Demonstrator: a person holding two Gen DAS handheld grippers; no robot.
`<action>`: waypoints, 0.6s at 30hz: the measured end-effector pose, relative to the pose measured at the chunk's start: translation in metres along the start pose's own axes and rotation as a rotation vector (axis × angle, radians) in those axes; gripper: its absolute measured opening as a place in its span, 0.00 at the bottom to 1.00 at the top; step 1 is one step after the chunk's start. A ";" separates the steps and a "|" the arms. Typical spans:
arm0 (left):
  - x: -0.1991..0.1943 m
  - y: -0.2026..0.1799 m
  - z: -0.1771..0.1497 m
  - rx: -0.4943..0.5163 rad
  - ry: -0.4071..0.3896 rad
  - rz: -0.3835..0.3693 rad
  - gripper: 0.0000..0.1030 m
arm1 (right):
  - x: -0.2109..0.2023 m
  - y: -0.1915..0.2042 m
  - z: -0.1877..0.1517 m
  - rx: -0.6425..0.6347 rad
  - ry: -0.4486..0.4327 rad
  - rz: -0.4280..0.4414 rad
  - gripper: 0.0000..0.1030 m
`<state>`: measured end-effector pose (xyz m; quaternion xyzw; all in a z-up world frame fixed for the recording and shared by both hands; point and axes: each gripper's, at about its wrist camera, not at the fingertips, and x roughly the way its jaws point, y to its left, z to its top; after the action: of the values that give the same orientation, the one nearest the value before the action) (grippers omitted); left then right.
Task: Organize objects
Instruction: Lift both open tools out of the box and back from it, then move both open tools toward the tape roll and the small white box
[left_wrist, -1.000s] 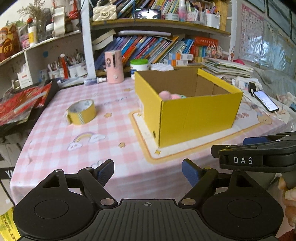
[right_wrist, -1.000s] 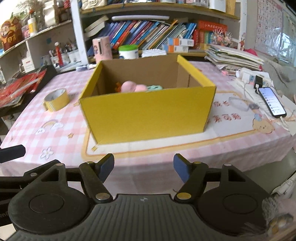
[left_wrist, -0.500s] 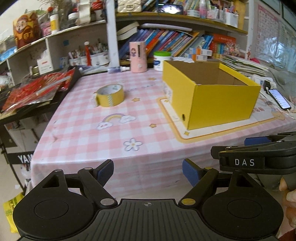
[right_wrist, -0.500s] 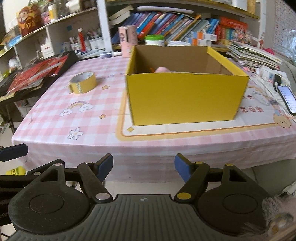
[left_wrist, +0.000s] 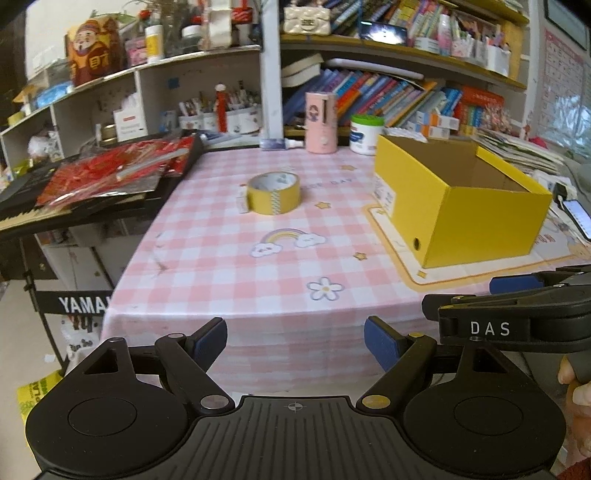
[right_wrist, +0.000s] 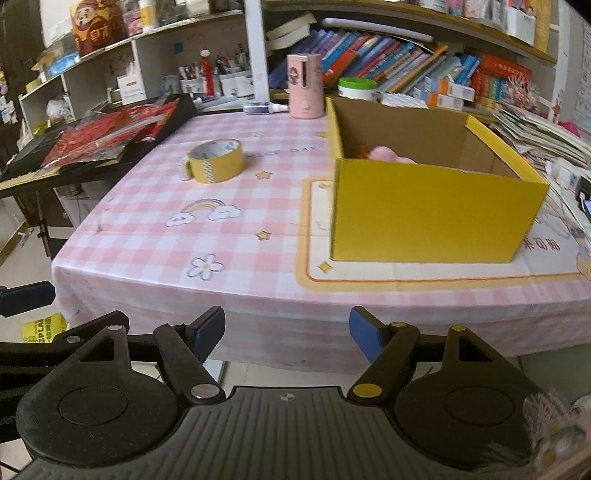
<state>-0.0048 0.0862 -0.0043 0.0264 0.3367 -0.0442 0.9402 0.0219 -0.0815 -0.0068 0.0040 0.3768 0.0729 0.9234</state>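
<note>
An open yellow cardboard box (left_wrist: 476, 221) (right_wrist: 424, 218) stands on the pink checked tablecloth at the right. A pink soft item (right_wrist: 384, 153) shows just above its near wall. A roll of yellow tape (left_wrist: 273, 192) (right_wrist: 216, 160) lies on the cloth left of the box. My left gripper (left_wrist: 295, 341) is open and empty, held off the table's front edge. My right gripper (right_wrist: 287, 330) is open and empty, also short of the front edge; its side shows in the left wrist view (left_wrist: 517, 317).
A pink cylinder (left_wrist: 320, 122) (right_wrist: 304, 86) and a green-lidded white jar (left_wrist: 365, 133) (right_wrist: 356, 88) stand at the back by the bookshelves. A keyboard stand with red packets (left_wrist: 107, 173) (right_wrist: 99, 136) flanks the table's left. A phone (left_wrist: 578, 218) lies at the right.
Both grippers have pulled back from the table and swung left. The box now sits farther right and the tape roll nearer the middle of each view. Both stay open.
</note>
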 end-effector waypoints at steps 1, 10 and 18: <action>-0.001 0.004 0.000 -0.008 -0.002 0.007 0.81 | 0.000 0.004 0.001 -0.009 -0.002 0.006 0.71; 0.000 0.025 0.001 -0.068 -0.005 0.062 0.81 | 0.010 0.030 0.013 -0.069 -0.004 0.056 0.72; 0.015 0.035 0.008 -0.088 0.001 0.097 0.81 | 0.031 0.039 0.025 -0.097 0.006 0.089 0.72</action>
<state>0.0153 0.1196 -0.0070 0.0015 0.3370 0.0164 0.9414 0.0562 -0.0371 -0.0080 -0.0242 0.3751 0.1320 0.9172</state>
